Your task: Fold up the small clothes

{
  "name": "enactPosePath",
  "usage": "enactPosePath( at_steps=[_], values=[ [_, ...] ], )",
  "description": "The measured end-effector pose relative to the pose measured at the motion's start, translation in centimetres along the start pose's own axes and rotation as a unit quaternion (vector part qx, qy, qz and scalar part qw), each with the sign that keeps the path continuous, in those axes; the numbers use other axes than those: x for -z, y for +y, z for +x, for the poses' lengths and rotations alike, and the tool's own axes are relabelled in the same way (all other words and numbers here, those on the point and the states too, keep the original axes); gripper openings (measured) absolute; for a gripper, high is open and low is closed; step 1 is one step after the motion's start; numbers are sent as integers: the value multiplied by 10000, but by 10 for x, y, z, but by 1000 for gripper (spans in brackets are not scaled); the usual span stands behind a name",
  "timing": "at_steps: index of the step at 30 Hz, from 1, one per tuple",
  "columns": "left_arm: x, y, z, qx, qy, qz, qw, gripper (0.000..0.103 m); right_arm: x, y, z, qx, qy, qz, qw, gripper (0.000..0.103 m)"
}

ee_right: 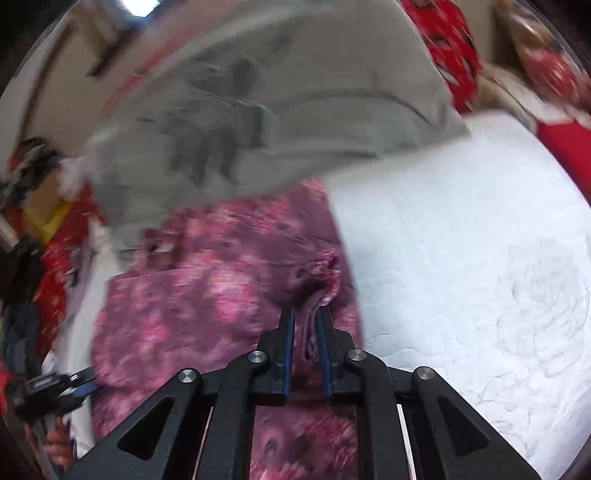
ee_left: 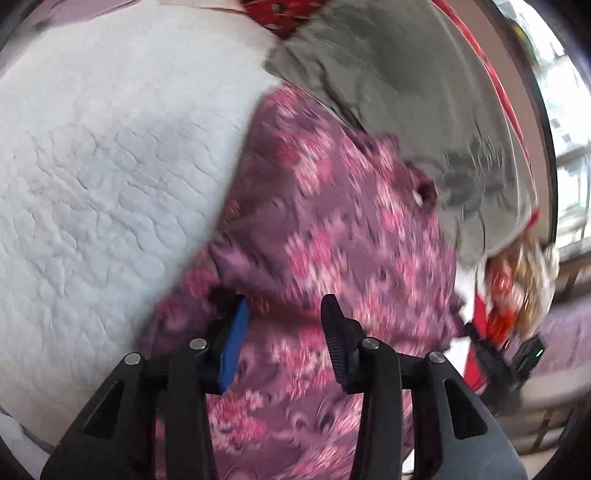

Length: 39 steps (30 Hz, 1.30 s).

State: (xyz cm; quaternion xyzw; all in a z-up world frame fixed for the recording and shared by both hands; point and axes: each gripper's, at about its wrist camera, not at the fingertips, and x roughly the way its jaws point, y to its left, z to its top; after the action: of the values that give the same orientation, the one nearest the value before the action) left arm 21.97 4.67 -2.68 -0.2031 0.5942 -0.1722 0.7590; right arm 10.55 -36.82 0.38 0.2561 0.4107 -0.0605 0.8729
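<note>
A purple garment with a pink flower print (ee_left: 332, 229) lies on a white quilted bed cover (ee_left: 103, 177). My left gripper (ee_left: 284, 317) is open just above the garment, with cloth under its jaws and nothing held. My right gripper (ee_right: 308, 317) is shut on a bunched edge of the same garment (ee_right: 207, 295), near the cover (ee_right: 461, 277). The left gripper also shows in the right wrist view (ee_right: 55, 387) at the far left, and the right gripper shows in the left wrist view (ee_left: 498, 354) at the right. Both views are blurred.
A grey garment with a dark print (ee_left: 399, 85) (ee_right: 258, 110) lies beyond the purple one. Red patterned cloth (ee_left: 280, 14) (ee_right: 443, 44) sits at the far end of the bed. More clothes are piled at the side (ee_right: 40, 221). A window (ee_left: 569, 110) is at the right.
</note>
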Motion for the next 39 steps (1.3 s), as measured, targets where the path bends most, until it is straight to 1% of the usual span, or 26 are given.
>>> enactPosePath(
  at_steps=[1, 2, 3, 4, 5, 6, 7, 9, 11, 12, 13, 14, 15, 18, 19, 23, 25, 27, 30, 31, 33, 35, 39],
  values=[
    [6, -3, 6, -133, 71, 104, 9998, 44, 5, 2, -1, -13, 40, -121, 9999, 18],
    [10, -5, 11, -219, 143, 152, 9995, 44, 11, 3, 5, 49, 213, -236, 9995, 20],
    [15, -7, 17, -353, 194, 260, 9989, 43, 20, 2, 15, 180, 513, -313, 9980, 21],
    [20, -12, 16, -491, 120, 449, 9977, 44, 29, -1, 30, 341, 892, -339, 9949, 19],
    [23, -16, 14, -574, 134, 556, 9967, 44, 36, -4, 40, 454, 1217, -351, 9909, 14],
    [26, -20, 11, -625, 237, 643, 9957, 44, 39, -5, 36, 411, 1151, -396, 9917, 14],
    [29, -20, 7, -560, 345, 671, 9956, 44, 41, -3, 30, 396, 1114, -440, 9920, 19],
    [36, -17, -2, -471, 478, 674, 9955, 44, 48, -2, 18, 424, 1257, -480, 9900, 21],
    [47, -11, -12, -488, 584, 714, 9945, 44, 61, -5, 0, 448, 1297, -638, 9885, 21],
    [54, -4, -19, -481, 640, 718, 9942, 46, 69, -7, -11, 455, 1302, -699, 9880, 24],
    [63, 4, -26, -471, 701, 711, 9939, 48, 76, -10, -21, 434, 1306, -711, 9879, 31],
    [70, 7, -32, -482, 751, 709, 9935, 52, 88, -16, -35, 406, 1308, -692, 9882, 33],
    [78, 15, -38, -519, 816, 695, 9929, 52, 100, -23, -48, 383, 1317, -660, 9883, 37],
    [102, 44, -54, -597, 975, 622, 9915, 52, 139, -45, -83, 312, 1359, -553, 9887, 40],
    [111, 55, -59, -551, 1055, 568, 9913, 52, 152, -52, -94, 301, 1383, -504, 9887, 42],
    [139, 84, -68, -418, 1295, 325, 9902, 52, 199, -79, -114, 281, 1536, -157, 9876, 43],
    [155, 100, -68, -284, 1481, 150, 9884, 52, 223, -96, -118, 143, 1688, 174, 9854, 46],
    [167, 109, -68, -146, 1653, -3, 9861, 52, 243, -110, -120, -45, 1765, 438, 9833, 47],
    [182, 122, -73, 15, 1752, -211, 9843, 52, 264, -126, -118, -437, 1809, 898, 9784, 52],
    [186, 124, -75, 81, 1782, -257, 9836, 53, 268, -130, -116, -559, 1825, 1035, 9761, 54],
    [192, 126, -77, 163, 1831, -313, 9825, 63, 276, -135, -110, -871, 1908, 1245, 9698, 55],
    [198, 127, -78, 208, 1858, -330, 9818, 66, 282, -135, -104, -1091, 2014, 1329, 9643, 56],
    [209, 123, -76, 273, 1982, -265, 9794, 66, 289, -130, -93, -1571, 2187, 1357, 9535, 56]
  ],
)
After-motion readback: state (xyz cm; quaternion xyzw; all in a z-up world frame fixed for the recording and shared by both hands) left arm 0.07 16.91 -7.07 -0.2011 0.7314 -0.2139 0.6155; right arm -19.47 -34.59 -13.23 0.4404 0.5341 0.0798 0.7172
